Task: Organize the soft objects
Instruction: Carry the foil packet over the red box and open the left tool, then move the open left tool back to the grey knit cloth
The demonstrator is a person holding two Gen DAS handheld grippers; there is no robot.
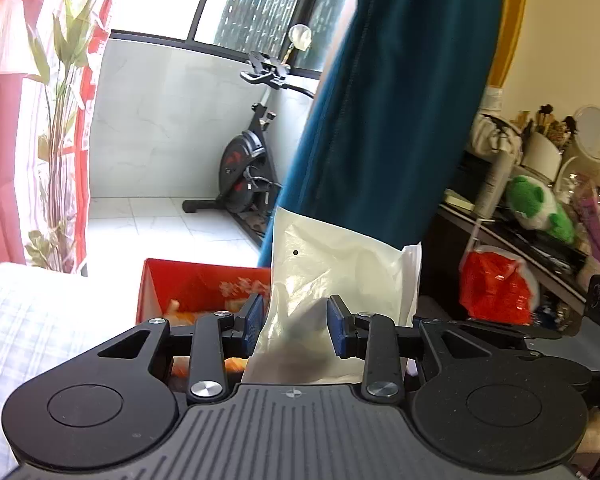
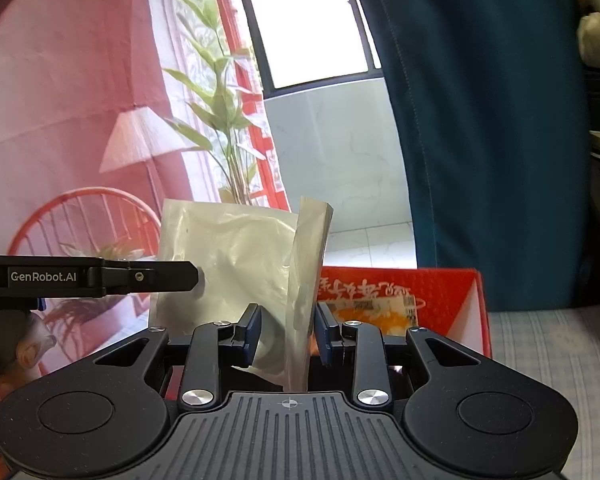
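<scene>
Item: one translucent plastic bag, milky white to pale yellow-grey, crinkled, thin enough that a rounded, ring-like shape shows dimly through its wall in the right wrist view. A small dark dot marks its upper left part in the left wrist view. One side edge is folded forward into a narrow upright flap.

Position: held up in the air between the two tools, above and in front of a red cardboard box with printed characters on its inner wall.

Left gripper: jaws narrow, blue pads pinching the bag's lower part. From the right wrist view it appears side-on, its tip against the bag's left face.

Right gripper: jaws narrow, closed on the folded flap.

Surroundings: teal curtain, exercise bike, checked bedding.
</scene>
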